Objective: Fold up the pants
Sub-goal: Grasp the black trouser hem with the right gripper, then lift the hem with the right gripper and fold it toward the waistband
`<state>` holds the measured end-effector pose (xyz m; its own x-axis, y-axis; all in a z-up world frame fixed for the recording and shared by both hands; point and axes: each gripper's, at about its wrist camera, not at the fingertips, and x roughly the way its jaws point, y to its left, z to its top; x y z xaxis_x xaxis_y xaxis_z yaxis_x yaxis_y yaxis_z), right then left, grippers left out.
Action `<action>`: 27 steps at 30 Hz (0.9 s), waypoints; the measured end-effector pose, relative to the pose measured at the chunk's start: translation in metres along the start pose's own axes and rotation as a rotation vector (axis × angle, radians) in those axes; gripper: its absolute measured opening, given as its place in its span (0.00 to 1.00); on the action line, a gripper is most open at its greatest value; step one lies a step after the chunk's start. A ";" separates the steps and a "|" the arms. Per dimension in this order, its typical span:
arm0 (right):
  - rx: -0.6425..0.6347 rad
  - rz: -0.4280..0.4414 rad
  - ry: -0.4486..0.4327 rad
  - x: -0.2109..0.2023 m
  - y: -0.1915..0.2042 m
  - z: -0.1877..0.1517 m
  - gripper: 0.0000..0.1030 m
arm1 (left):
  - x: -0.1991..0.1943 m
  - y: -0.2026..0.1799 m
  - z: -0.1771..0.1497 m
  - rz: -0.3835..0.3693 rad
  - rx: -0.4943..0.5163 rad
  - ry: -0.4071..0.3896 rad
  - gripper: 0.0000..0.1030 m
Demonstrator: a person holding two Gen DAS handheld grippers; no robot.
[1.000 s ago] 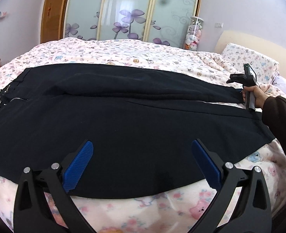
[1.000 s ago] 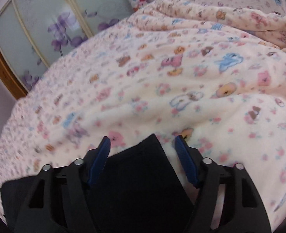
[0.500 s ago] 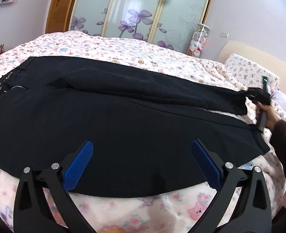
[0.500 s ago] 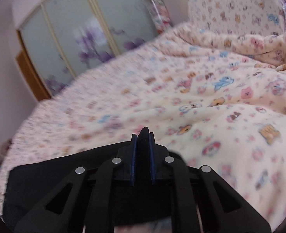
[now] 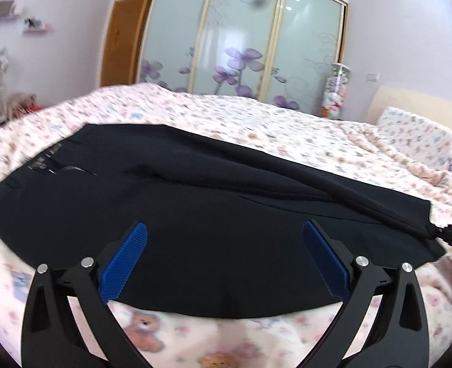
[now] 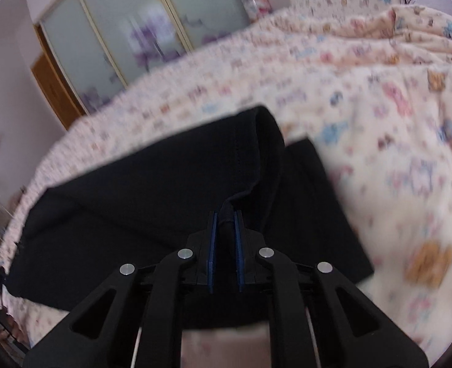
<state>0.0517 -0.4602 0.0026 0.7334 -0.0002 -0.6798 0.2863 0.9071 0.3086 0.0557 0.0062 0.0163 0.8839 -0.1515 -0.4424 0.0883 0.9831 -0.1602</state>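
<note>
Fingers [image 6: 238, 239] of right gripper [image 6: 225, 214] pinched tight on hem of upper leg of black pants [image 6: 170, 190], hem raised off lower leg. Left gripper [image 5: 224, 263] spread wide, nothing between pads, poised above near edge of pants [image 5: 213, 230]. Pants laid lengthwise across teddy-print bedspread [image 5: 256, 122], waistband far left.

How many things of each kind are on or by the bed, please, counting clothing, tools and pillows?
Pants: 1
Tools: 2, left tool open, right tool shut on the pants' hem
Pillows: 1
Total: 4
</note>
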 end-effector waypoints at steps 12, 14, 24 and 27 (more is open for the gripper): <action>0.567 0.169 0.158 -0.012 -0.016 -0.021 0.29 | 0.009 0.002 -0.004 -0.039 0.002 0.068 0.98; 0.640 0.103 0.148 -0.012 -0.020 -0.029 0.29 | 0.008 0.001 -0.005 -0.019 0.008 0.064 0.98; 0.751 0.103 0.063 0.025 -0.032 -0.029 0.29 | 0.011 0.007 -0.007 0.000 -0.051 0.065 0.98; 0.697 0.126 -0.019 0.023 -0.032 -0.021 0.14 | 0.014 0.010 -0.007 0.002 -0.070 0.077 0.98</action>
<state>0.0468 -0.4803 -0.0367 0.7957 0.0745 -0.6011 0.5217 0.4199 0.7426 0.0654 0.0134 0.0022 0.8460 -0.1598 -0.5086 0.0522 0.9743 -0.2193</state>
